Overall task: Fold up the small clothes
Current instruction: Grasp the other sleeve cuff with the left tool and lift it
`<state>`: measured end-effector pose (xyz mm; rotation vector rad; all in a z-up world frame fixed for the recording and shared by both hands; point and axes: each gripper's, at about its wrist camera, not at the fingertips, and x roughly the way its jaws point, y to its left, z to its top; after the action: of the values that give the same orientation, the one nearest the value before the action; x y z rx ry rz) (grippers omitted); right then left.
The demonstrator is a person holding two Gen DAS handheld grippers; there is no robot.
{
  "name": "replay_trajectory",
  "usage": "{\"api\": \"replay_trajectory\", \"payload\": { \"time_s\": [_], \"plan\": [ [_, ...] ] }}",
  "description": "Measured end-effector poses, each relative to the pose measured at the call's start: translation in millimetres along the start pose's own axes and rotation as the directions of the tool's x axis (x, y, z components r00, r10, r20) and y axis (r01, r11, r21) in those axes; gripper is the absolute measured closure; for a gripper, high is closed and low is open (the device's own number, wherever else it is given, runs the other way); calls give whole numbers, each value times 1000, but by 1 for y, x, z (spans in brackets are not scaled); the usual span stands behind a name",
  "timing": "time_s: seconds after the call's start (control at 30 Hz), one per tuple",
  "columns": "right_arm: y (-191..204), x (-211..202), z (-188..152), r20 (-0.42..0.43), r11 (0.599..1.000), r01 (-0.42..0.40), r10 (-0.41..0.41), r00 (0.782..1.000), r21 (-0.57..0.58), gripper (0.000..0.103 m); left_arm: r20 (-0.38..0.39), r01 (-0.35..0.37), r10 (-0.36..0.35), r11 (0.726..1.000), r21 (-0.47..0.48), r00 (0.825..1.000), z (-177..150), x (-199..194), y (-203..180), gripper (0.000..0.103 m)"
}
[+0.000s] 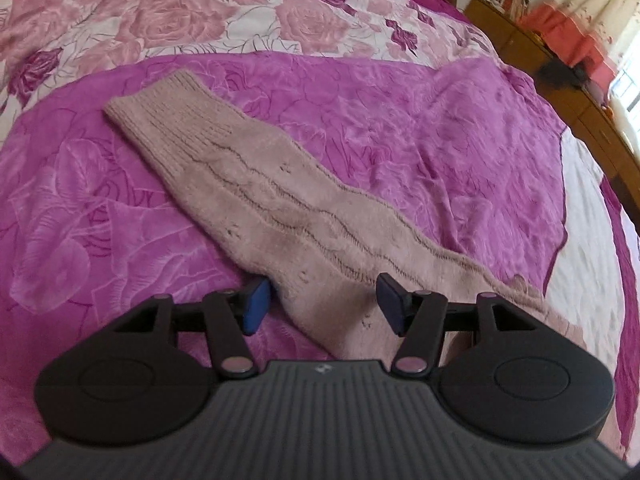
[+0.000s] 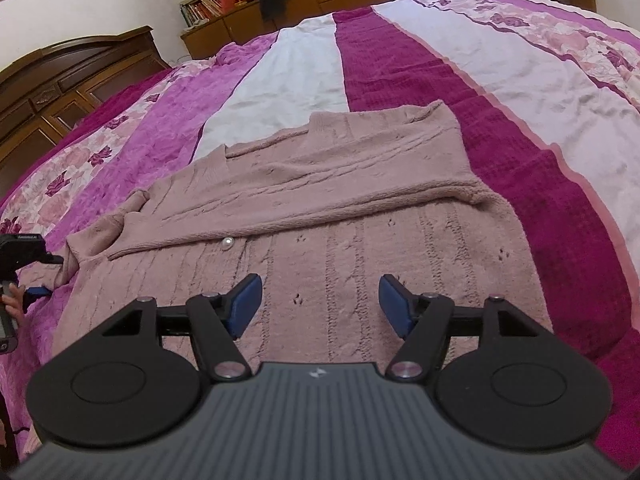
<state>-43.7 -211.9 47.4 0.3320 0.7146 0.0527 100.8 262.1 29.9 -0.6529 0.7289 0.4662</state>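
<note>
A dusty-pink knitted cardigan (image 2: 320, 200) lies flat on the bed, one sleeve folded across its body, a white button (image 2: 227, 243) near the front edge. In the left wrist view its other sleeve (image 1: 248, 184) stretches out over the purple blanket, ribbed cuff far left. My left gripper (image 1: 322, 304) is open, its blue pads either side of the sleeve's near end, holding nothing. My right gripper (image 2: 320, 306) is open above the cardigan's lower body, empty. The left gripper also shows at the right wrist view's left edge (image 2: 16, 276).
The bed carries a purple plush blanket (image 1: 440, 140) and a rose-patterned, striped cover (image 2: 400, 80). A wooden headboard (image 2: 60, 80) and low wooden cabinets with books (image 2: 280, 12) stand beyond the bed. Curtains hang by the window (image 1: 592, 8).
</note>
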Motion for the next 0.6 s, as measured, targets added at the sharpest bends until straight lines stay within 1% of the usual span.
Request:
{"api": "replay_trajectory", "payload": {
  "time_s": [0.13,0.27,0.3,0.33,0.37,0.43,0.47,0.53,0.6],
  "plan": [
    [-2,0,-1,-4,1000,0,0,1000,3,31,28,6,-6,1000,-8,1000,-2,6,-2,44],
    [-8,-2,-2,1,1000,10,-10,1000,21,31,64,43,-40,998,-38,997,-1,13,1,46],
    [-9,-3,-1,3,1000,14,-14,1000,26,31,76,64,-62,997,-32,995,1,14,2,58],
    [-11,-3,-1,5,999,18,-18,1000,29,31,83,72,-70,997,-19,994,2,15,2,77],
    [-12,-4,-1,7,999,21,-21,1000,32,31,88,68,-67,998,-4,994,4,16,2,85],
    [-14,-5,-1,12,999,27,-27,1000,37,31,105,101,-99,995,-11,989,9,13,6,91],
    [-15,-5,-1,14,999,29,-30,999,40,31,124,112,-110,994,-15,986,11,8,8,91],
    [-16,-6,-1,15,999,29,-30,999,46,31,191,102,-101,995,2,976,16,-7,10,93],
    [-15,-5,-2,15,999,24,-25,1000,45,31,264,67,-73,997,32,962,20,-23,10,94]
  ]
}}
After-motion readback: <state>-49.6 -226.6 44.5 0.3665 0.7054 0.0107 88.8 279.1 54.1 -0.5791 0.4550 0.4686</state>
